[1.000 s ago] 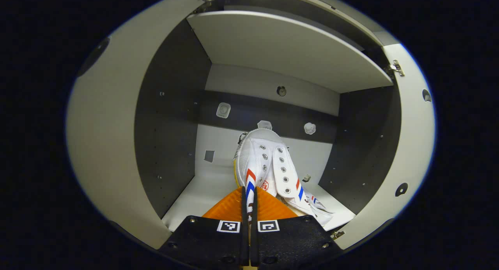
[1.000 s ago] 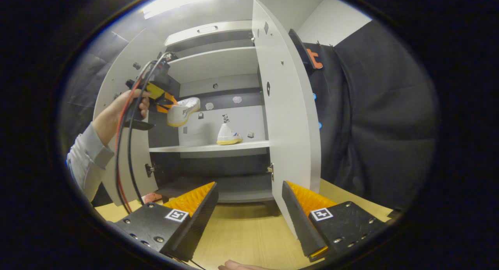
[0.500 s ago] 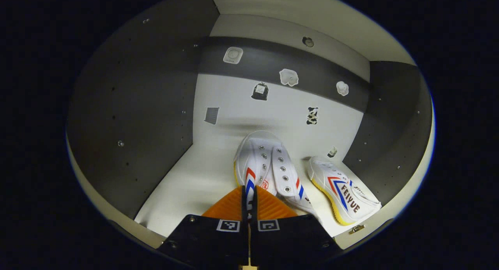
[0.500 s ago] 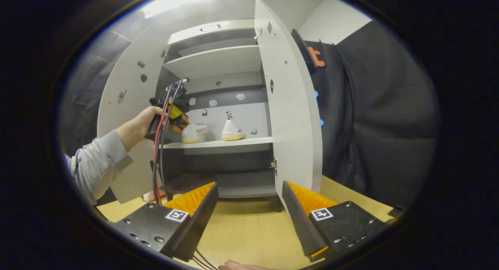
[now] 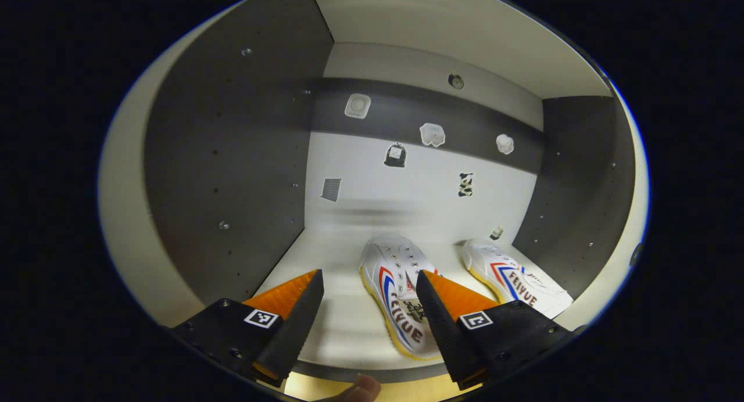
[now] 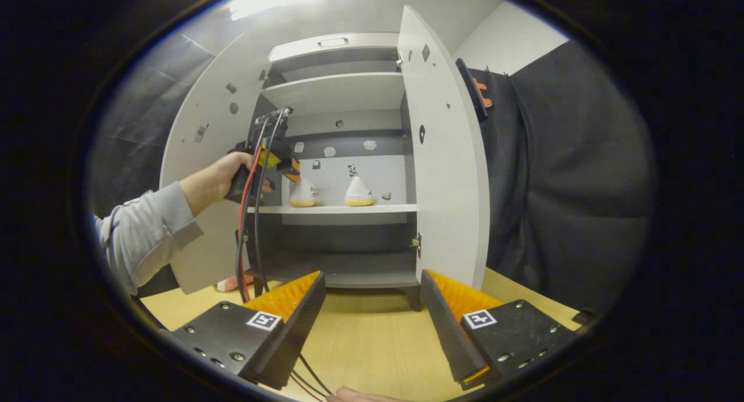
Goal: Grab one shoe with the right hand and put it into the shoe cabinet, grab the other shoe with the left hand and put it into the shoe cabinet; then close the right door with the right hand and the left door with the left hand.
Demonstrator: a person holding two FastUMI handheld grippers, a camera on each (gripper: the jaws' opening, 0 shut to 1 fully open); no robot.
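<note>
**Sitting side by side on the shelf, both shoes are in; the doors come next**

Both shoes rest on the middle shelf (image 6: 337, 209) of the shoe cabinet (image 6: 334, 42). Seen through the left gripper view, the left shoe (image 5: 398, 297) lies near the shelf's front edge, its heel end close to the lip, and the right shoe (image 5: 517, 277) lies just beside it, nearer the cabinet's right wall. The left gripper (image 5: 367, 309) hovers at the shelf front with its jaws spread wide and nothing between them; one finger overlaps the left shoe in that view, and I cannot tell whether it touches. The right gripper (image 6: 372, 320) waits low over the wooden table (image 6: 366, 344) in front of the cabinet, jaws likewise released and empty.

The right door (image 6: 444, 158) and left door (image 6: 209, 135) both stand open. My worry is the left shoe: if the gripper's finger snags it on the way out, it could drag over the lip. A heel overhanging the shelf might also stop the left door from shutting flush.
</note>
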